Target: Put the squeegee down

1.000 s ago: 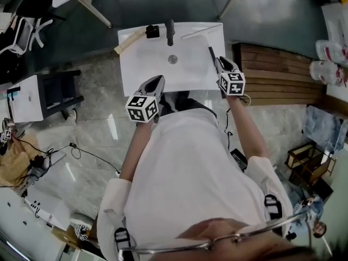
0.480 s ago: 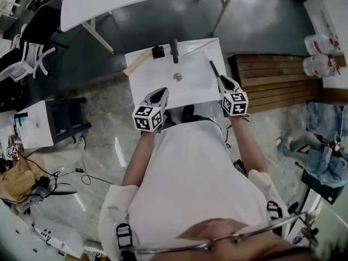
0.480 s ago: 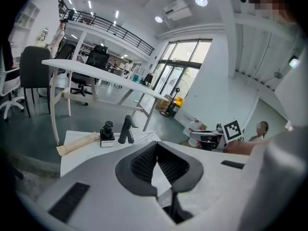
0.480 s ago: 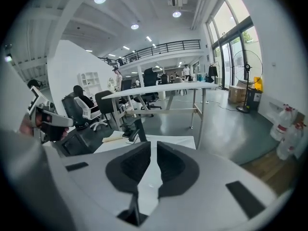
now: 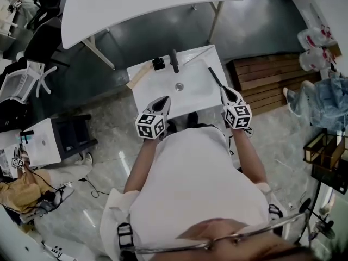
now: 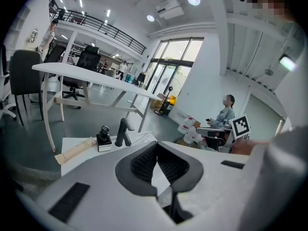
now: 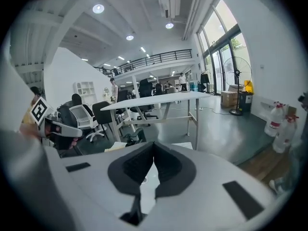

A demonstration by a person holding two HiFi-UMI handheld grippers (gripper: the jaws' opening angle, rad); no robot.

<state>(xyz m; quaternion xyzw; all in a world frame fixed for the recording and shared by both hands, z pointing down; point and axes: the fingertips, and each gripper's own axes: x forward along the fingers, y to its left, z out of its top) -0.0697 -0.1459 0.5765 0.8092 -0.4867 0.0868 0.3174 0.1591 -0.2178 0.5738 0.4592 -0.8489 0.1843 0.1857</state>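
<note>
The squeegee (image 5: 214, 76) lies on the right rim of the white sink (image 5: 190, 94), its thin black handle pointing toward me. My right gripper (image 5: 225, 91) hovers just short of the handle's near end and does not touch it. Its jaws are closing and its pads (image 7: 144, 163) meet at the tip with nothing between them. My left gripper (image 5: 163, 99) hangs over the sink's front left edge, shut and empty, with its pads (image 6: 144, 162) also meeting at the tip.
A black faucet (image 5: 174, 60) (image 6: 122, 133), a small black item (image 5: 158, 64) (image 6: 103, 137) and a pale wooden handle (image 5: 138, 76) (image 6: 74, 150) sit at the sink's back. A white table (image 5: 147, 4) stands behind, wooden slats (image 5: 266, 78) lie to the right.
Both grippers drew back from the sink toward my body, the right one away from the squeegee handle. The squeegee stayed on the rim. The head view shifted, so the sink looks smaller.
</note>
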